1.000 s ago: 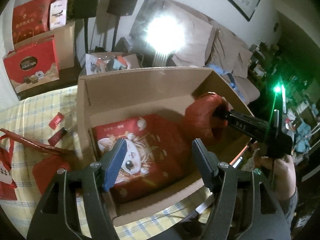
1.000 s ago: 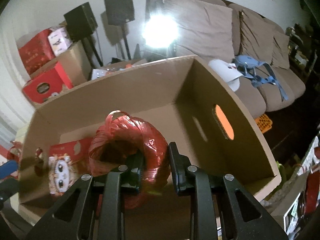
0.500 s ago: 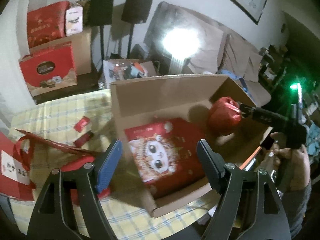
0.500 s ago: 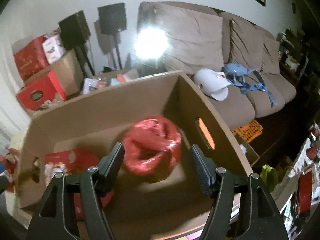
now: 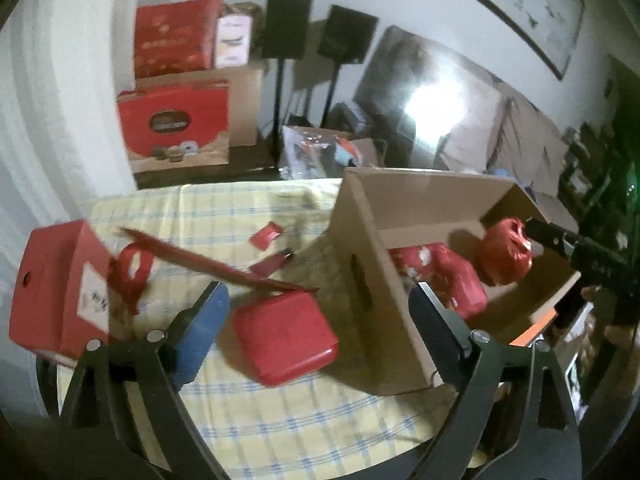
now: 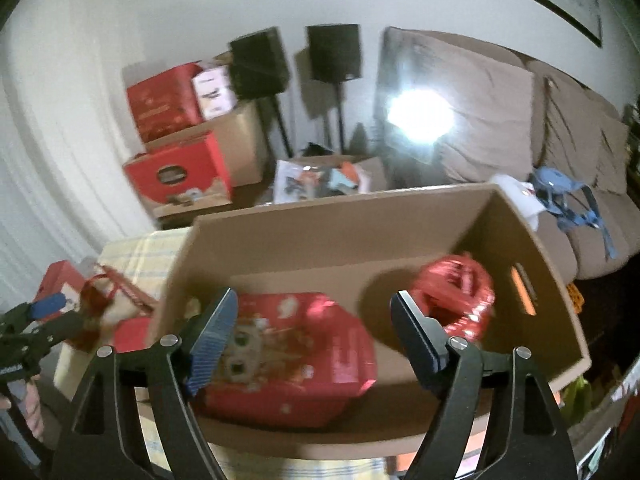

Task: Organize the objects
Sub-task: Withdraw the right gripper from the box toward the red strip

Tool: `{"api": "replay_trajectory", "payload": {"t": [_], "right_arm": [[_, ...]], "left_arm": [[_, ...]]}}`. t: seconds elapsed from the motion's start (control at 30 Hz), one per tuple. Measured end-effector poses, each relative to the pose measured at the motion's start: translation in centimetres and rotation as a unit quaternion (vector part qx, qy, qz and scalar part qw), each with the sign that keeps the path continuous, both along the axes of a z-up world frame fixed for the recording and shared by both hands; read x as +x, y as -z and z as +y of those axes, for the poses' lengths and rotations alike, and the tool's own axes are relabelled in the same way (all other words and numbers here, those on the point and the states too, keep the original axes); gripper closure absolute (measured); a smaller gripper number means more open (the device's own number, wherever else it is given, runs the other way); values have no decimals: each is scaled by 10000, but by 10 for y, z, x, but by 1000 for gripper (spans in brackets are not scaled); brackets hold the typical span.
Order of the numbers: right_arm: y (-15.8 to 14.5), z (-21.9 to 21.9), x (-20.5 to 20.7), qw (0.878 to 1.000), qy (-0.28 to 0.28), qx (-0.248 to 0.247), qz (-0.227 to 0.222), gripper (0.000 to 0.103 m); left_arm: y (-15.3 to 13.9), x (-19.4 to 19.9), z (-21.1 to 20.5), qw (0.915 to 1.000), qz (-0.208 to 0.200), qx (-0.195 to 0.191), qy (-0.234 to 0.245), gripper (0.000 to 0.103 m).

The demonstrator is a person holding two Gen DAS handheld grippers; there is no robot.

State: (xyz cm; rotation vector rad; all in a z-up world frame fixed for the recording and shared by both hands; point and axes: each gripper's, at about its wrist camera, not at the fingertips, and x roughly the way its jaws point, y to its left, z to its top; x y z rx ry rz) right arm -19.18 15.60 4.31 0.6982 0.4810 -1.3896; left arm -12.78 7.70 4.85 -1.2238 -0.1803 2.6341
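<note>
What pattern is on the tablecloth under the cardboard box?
Pale yellow with a blue-and-white plaid check; the tablecloth shows best in the left wrist view.

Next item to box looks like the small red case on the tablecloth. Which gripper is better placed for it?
Left. The left gripper hangs over the red case, jaws opening with nothing held. The right gripper faces into the cardboard box.

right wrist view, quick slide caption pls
Right hand-held gripper opening above cardboard box holding a red bundle and red cartoon gift box.
</note>
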Motion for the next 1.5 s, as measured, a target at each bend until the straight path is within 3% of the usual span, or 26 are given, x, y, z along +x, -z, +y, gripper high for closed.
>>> {"api": "replay_trajectory", "payload": {"t": [0.17,0.4,0.47,1.0,1.33,1.5], "right_arm": [[-2,-3,26,9996,-252,-20,-88,19],[0,-4,55,9985,-531,23,-152,3],[1,-3,62,9981,-602,18,-152,2],[6,-2,127,9908,-1338,133,-166,2],[7,-4,178,9816,-1908,62,101,2],[14,-14,203,9750,-2210,168,127,2]], "left_arm": [[-2,7,-17,9996,70,-162,-225,12],[-10,16,-38,9979,254,-295,-512,6],[-12,18,-44,9973,312,-303,-596,1],[-13,30,-97,9921,355,-451,-1117,0],[-3,40,-127,9844,331,-901,-1476,0],[8,43,-138,9839,201,-904,-1529,0]]}}
